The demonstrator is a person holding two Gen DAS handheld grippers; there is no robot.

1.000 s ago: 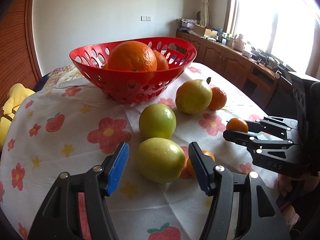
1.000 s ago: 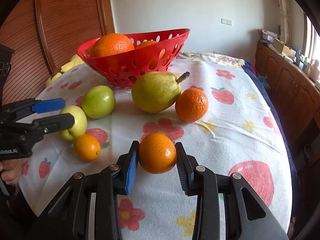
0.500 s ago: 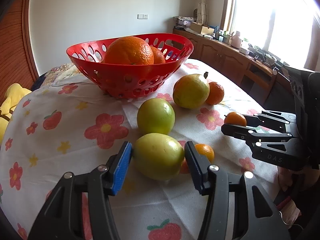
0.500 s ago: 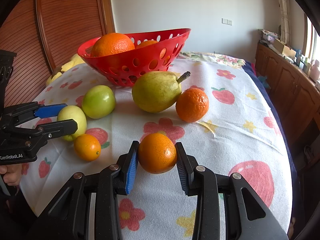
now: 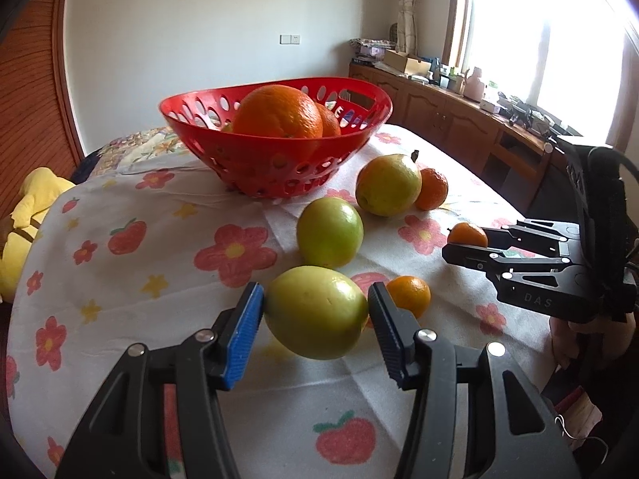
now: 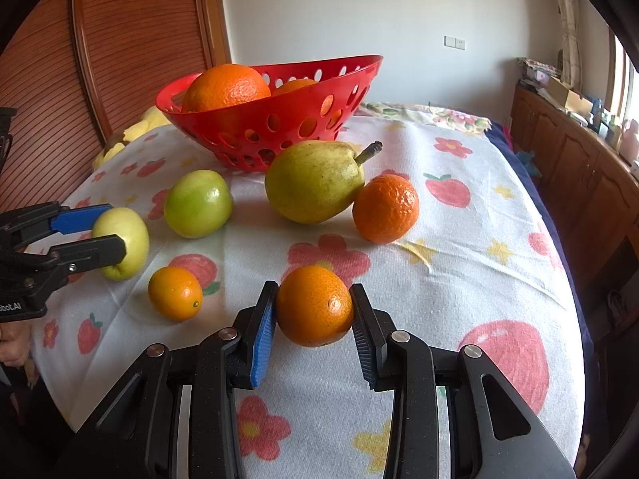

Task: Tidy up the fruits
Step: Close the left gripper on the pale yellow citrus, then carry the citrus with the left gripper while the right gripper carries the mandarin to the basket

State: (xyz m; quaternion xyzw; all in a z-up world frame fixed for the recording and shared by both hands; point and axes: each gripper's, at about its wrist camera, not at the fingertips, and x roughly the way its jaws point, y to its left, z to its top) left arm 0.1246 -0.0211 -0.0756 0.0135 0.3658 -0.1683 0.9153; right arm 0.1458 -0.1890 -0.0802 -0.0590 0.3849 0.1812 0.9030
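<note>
My left gripper (image 5: 315, 295) is shut on a yellow-green apple (image 5: 315, 313), with both pads against its sides, low over the flowered tablecloth (image 5: 159, 263). In the right wrist view the same apple (image 6: 131, 235) sits between the left gripper's fingers (image 6: 80, 253). My right gripper (image 6: 314, 295) is shut on a mandarin (image 6: 313, 307). A red basket (image 6: 279, 127) at the back holds a large orange (image 5: 277, 113) and another behind it. Loose on the cloth lie a green apple (image 5: 329, 231), a pear (image 5: 388, 184), a mandarin (image 5: 431, 188) touching the pear, and a small orange (image 5: 408, 295).
The table's rounded edge (image 6: 571, 279) drops off at the right toward a wooden cabinet (image 6: 579, 167). A yellow soft toy (image 5: 24, 215) lies off the left edge. A person's hand (image 5: 567, 343) holds the right gripper. A wooden panel (image 6: 120, 40) stands behind the basket.
The left gripper's jaws closed from wide apart onto the yellow-green apple. The right gripper kept still with its mandarin.
</note>
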